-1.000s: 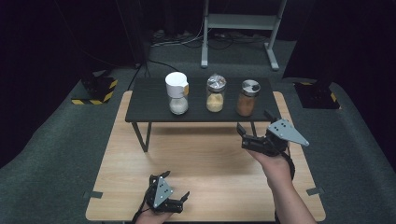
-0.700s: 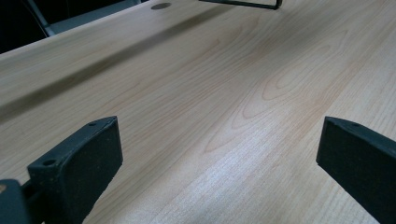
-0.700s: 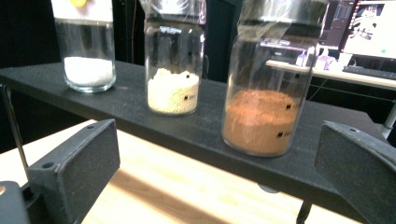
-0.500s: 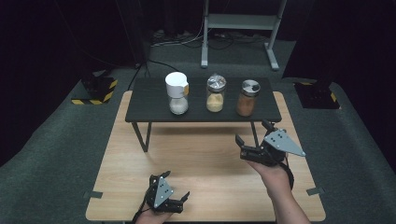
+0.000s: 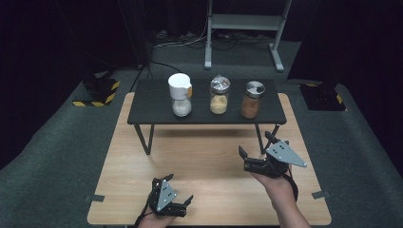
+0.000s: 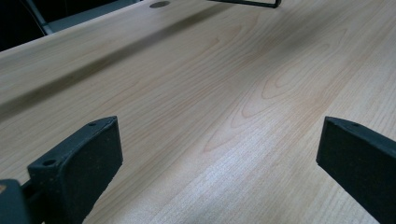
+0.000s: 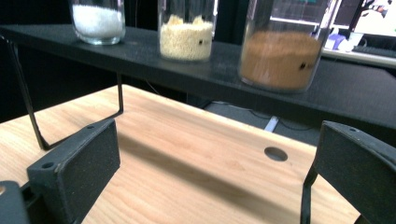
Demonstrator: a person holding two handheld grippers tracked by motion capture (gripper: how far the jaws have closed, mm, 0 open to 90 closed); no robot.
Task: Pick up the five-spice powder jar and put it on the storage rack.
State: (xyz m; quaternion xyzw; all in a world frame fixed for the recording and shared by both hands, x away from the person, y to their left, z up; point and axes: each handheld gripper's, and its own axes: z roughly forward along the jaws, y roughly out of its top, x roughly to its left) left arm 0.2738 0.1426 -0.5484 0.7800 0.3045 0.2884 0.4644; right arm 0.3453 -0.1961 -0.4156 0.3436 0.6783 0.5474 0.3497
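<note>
So the right gripper (image 5: 257, 152) has backed away from the shelf (image 5: 157, 113) toward the person, jaws wide, nothing held. Brown jar (image 5: 251, 99) sits on the shelf's right end. Left gripper (image 5: 179, 192) idles wide open. Probably done or resetting.

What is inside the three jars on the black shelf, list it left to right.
Left jar: white grains. Middle jar: pale yellow grains. Right jar: brown powder. What each substance is cannot be told.

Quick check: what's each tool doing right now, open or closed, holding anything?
Left tool: open, holding nothing, low over the wooden table.
Right tool: open, holding nothing, facing the jar of brown powder.
</note>
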